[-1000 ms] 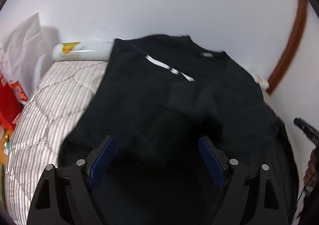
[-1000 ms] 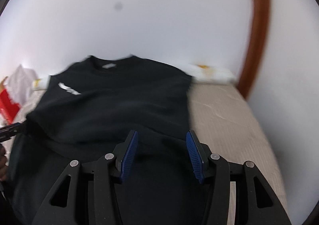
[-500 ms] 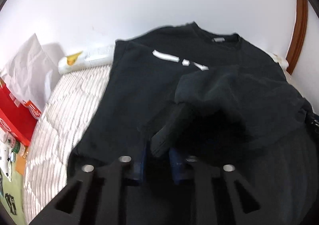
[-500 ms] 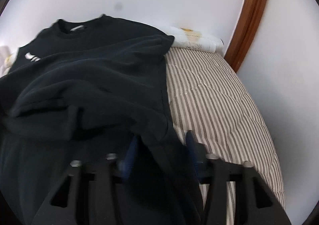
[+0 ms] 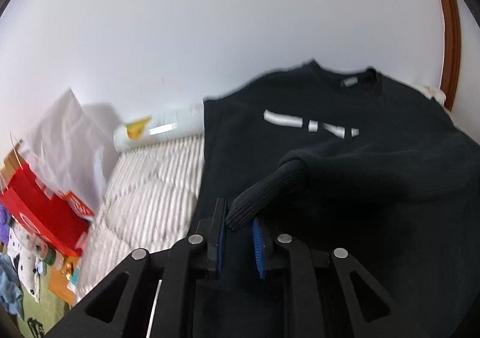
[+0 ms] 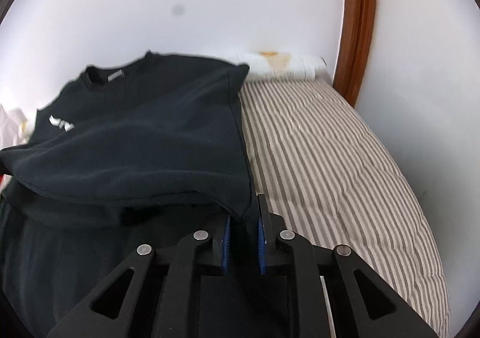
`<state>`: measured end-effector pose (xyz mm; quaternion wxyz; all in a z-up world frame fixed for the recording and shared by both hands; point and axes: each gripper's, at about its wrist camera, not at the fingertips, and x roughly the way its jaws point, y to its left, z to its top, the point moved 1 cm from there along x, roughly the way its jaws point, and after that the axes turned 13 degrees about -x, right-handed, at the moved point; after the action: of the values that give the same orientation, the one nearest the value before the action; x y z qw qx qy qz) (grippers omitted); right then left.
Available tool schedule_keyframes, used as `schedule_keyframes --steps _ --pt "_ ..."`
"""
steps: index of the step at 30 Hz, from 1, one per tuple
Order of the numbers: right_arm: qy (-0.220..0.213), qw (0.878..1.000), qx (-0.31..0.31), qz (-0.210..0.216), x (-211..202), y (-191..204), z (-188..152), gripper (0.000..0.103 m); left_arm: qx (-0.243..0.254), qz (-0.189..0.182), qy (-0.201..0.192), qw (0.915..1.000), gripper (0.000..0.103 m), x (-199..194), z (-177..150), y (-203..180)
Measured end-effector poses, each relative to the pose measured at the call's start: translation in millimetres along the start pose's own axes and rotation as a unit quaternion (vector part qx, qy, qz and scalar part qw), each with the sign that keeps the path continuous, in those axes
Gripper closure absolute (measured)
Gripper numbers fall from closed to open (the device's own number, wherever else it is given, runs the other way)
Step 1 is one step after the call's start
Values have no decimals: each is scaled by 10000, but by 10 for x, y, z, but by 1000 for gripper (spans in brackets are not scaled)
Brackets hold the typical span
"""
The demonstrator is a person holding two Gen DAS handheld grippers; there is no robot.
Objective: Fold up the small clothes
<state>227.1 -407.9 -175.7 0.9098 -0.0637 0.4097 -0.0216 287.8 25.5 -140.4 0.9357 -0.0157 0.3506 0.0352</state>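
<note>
Both grippers, left [image 5: 238, 240] and right [image 6: 243, 233], pinch the black sweatshirt [image 6: 144, 140]

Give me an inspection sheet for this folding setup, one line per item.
Surface: striped mattress.
Job's things: black sweatshirt lying on the mattress, lower part lifted toward its collar.
Clutter: red box, white bag, small clothes on floor, printed roll along the wall.
Grippers: left gripper shut on ribbed cuff; right gripper shut on sweatshirt's edge.
Cables: nothing seen.
Surroundings: white wall, wooden frame.
</note>
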Motion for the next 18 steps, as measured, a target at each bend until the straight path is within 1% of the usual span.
schedule_keyframes --steps 1,2,3,5,7,10,11,14,16,18 --pt "19 10000 5 -16 -16 -2 -22 84 -62 -88 104 9999 83 9 -47 25" --pt "10 10000 10 -28 -41 -15 -38 78 -149 -189 243 9994 78 24 -89 55" --pt "1 10000 2 -61 -81 -30 -45 76 -281 -316 392 9983 75 28 -137 106" --pt "-101 9999 -36 -84 -191 -50 -61 70 -574 -485 534 9957 57 -15 -214 235" --pt "-239 9996 -63 -150 -322 -74 -55 64 -871 -604 530 9930 44 -75 -264 354" --pt "-376 9992 -16 -155 -445 -108 -10 62 -1302 -922 613 9853 44 -173 -314 504" --pt "-400 9991 8 -133 -471 -115 5 61 -1480 -1082 678 9807 44 -201 -328 547" --pt "-491 9987 100 -4 -532 -110 41 61 -1761 -1334 717 9727 44 -231 -331 564" --pt "-541 9985 94 62 -571 -72 53 61 -1870 -1325 625 9714 44 -217 -288 557" --pt "-563 9983 66 99 -597 -28 50 61 -1991 -1230 567 9706 44 -170 -213 556"
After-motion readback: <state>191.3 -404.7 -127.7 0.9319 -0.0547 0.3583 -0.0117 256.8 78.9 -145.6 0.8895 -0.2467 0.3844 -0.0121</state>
